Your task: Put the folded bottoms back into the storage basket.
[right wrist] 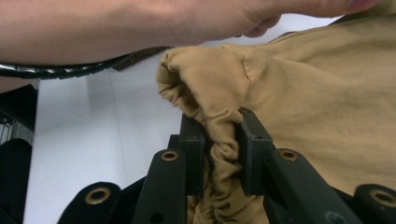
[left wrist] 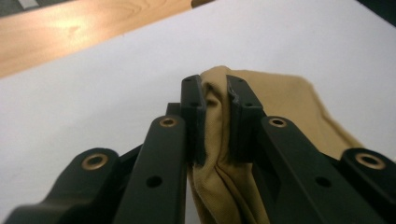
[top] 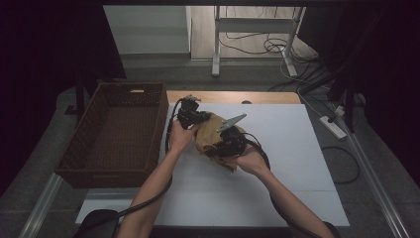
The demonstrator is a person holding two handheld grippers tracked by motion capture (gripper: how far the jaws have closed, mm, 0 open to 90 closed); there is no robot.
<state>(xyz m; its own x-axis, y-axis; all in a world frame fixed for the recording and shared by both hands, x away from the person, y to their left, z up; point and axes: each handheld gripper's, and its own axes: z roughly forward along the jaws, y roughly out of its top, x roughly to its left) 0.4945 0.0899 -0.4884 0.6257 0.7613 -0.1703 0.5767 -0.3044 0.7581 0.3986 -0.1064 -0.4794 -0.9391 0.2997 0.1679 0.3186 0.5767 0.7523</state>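
High view: two bare forearms reach in from the bottom over a white sheet that covers most of the wooden table. A tan cloth is bunched between the two grippers near the middle of the sheet, toward its far-left part. The left gripper meets the cloth at its far-left side, held in the left hand. The right gripper is on the cloth's near-right side, with the right hand behind it and a grey plate on top. A brown wicker basket stands at the left, just beside the sheet, apart from the cloth.

Left gripper view: both black jaws are clamped on a fold of the cloth, which fills the narrow gap between them and spills out beyond onto the white sheet. A strip of bare wood runs along the top left.

Right gripper view: the jaws pinch a gathered, wrinkled ridge of the cloth; more of it spreads wide to the right. The left forearm crosses the top, with a black cable under it.
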